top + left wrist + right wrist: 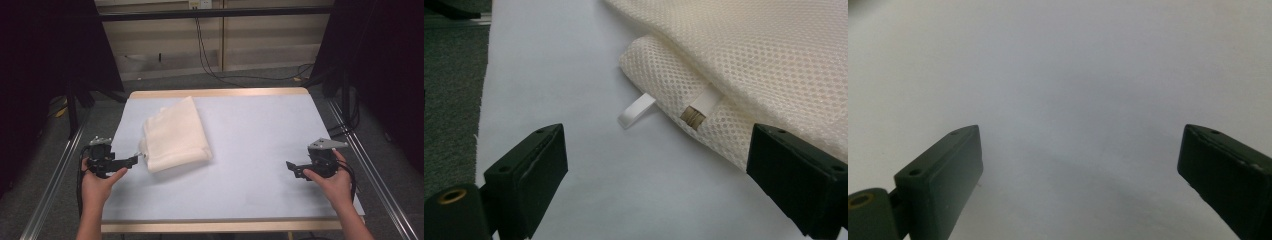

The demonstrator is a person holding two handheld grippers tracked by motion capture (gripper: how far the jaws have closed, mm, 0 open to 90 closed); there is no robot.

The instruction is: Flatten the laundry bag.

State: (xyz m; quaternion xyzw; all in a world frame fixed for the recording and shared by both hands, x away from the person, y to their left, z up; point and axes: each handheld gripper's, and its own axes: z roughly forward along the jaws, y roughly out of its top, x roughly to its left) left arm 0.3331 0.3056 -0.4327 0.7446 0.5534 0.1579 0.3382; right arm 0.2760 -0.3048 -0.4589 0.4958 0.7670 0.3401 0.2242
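A folded cream mesh cloth [175,135] lies on the left half of the pale blue table cover [260,145]. My left gripper [134,160] points right at the cloth's near-left corner and stands open, nothing between its jaws. In the left gripper view the mesh cloth [744,65] fills the upper right, with a white tab [636,111] sticking out from its folded edge and a second label [698,111] on the fold. My right gripper [292,167] is open over bare cover at the right, far from the cloth. In the right gripper view its jaws [1078,175] stand wide apart above plain cover.
The table has wooden strips along its far edge [220,93] and near edge. Metal rails [55,170] run along both sides. Cables [210,60] lie on the floor behind the table, and dark curtains hang at both sides.
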